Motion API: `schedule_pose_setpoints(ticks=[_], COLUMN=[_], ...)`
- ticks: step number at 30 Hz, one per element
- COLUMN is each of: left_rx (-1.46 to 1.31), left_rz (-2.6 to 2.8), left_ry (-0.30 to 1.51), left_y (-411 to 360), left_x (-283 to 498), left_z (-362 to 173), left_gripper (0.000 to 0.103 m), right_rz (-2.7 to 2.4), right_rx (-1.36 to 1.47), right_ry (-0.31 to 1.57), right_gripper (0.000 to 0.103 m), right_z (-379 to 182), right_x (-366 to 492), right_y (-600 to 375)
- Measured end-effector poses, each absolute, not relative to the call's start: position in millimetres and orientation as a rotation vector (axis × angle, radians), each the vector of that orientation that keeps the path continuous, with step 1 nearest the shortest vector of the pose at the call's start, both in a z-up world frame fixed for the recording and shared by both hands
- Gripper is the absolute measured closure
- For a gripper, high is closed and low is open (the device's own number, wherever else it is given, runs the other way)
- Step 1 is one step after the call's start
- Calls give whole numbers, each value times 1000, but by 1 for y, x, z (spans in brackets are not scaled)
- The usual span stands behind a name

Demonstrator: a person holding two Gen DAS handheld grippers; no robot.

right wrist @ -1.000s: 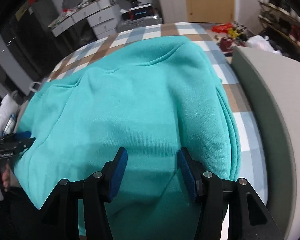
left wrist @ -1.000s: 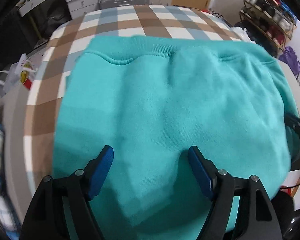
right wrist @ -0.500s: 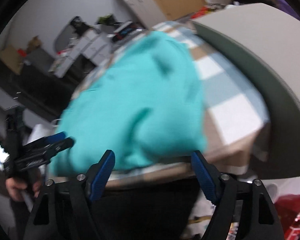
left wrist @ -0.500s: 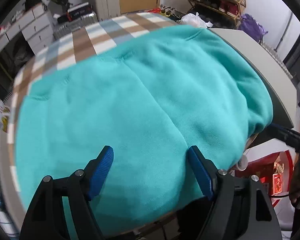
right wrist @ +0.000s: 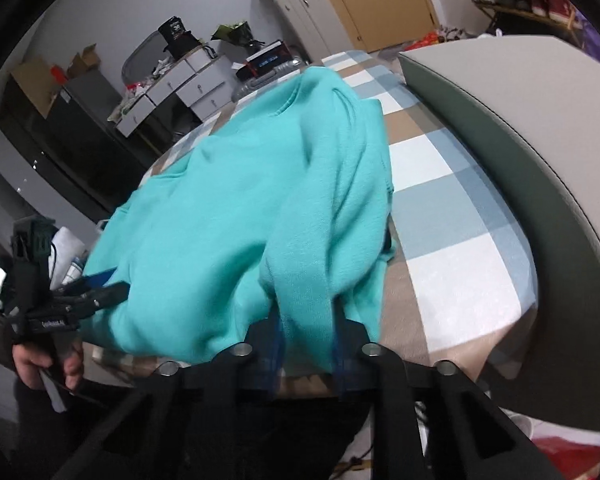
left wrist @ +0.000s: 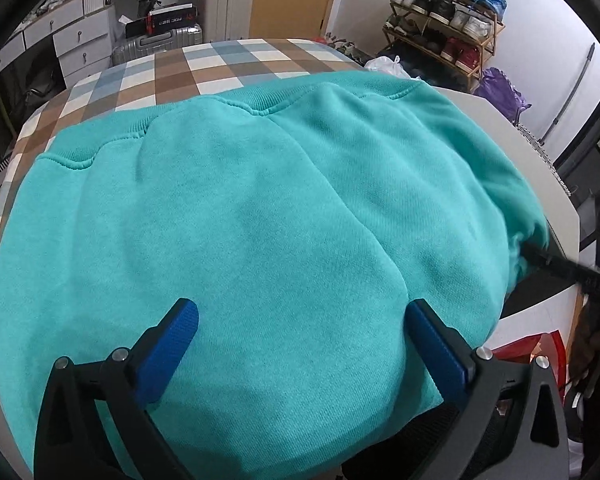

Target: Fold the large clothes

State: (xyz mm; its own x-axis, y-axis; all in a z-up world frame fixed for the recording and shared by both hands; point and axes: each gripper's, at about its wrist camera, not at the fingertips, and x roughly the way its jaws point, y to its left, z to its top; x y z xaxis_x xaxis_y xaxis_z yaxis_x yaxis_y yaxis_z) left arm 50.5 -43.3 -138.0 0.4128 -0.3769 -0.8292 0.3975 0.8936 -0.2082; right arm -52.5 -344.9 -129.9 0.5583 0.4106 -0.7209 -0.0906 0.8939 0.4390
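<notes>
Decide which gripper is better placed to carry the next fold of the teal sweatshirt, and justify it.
Right. The right gripper already pinches the teal sweatshirt at its near edge, jaws closed on a bunch of fabric. The left gripper hovers open above it, gripping nothing.

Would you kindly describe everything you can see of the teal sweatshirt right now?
The teal sweatshirt looks like thick fleecy knit, with a ribbed band along its far edge. It lies spread over the checked tablecloth, its near part hanging past the table edge. The right gripper is shut on a bunched fold at its near right edge, drawing the cloth into ridges toward the fingers. The left gripper is open above the near part; contact cannot be told. A seam runs diagonally across the top layer.
</notes>
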Motion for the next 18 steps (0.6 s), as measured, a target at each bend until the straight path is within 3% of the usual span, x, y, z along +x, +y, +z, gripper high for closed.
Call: schedule_pose_setpoints(ticks=[4,7,12,13,15,18], left_rx=[20,37,11,5,-24,-3], left_rz=[-483,-469,-449,-449,-488,-492], left_ry=[1052,1041,1041,1039,1026,1035], left_y=[-45,-46,-44,-44,-47,-61], left_x=[52,48,47,47,48,55], left_z=[-139,-140,-134,-131,-127,-129], left_gripper=[2,1,2,3,3,3], right_rz=[237,221,151,152,212,352], right_rx=[255,241,346,413,541,761], right_ry=[912,1017,971,965,974,988], right_gripper=[91,90,58,58,48,48], right_z=[-115,-140,-126,-126,-132,-152], right_x=[-45,-33,-58,-69,-83,-88], right_y=[-364,-366,-385,-392,-395,-389])
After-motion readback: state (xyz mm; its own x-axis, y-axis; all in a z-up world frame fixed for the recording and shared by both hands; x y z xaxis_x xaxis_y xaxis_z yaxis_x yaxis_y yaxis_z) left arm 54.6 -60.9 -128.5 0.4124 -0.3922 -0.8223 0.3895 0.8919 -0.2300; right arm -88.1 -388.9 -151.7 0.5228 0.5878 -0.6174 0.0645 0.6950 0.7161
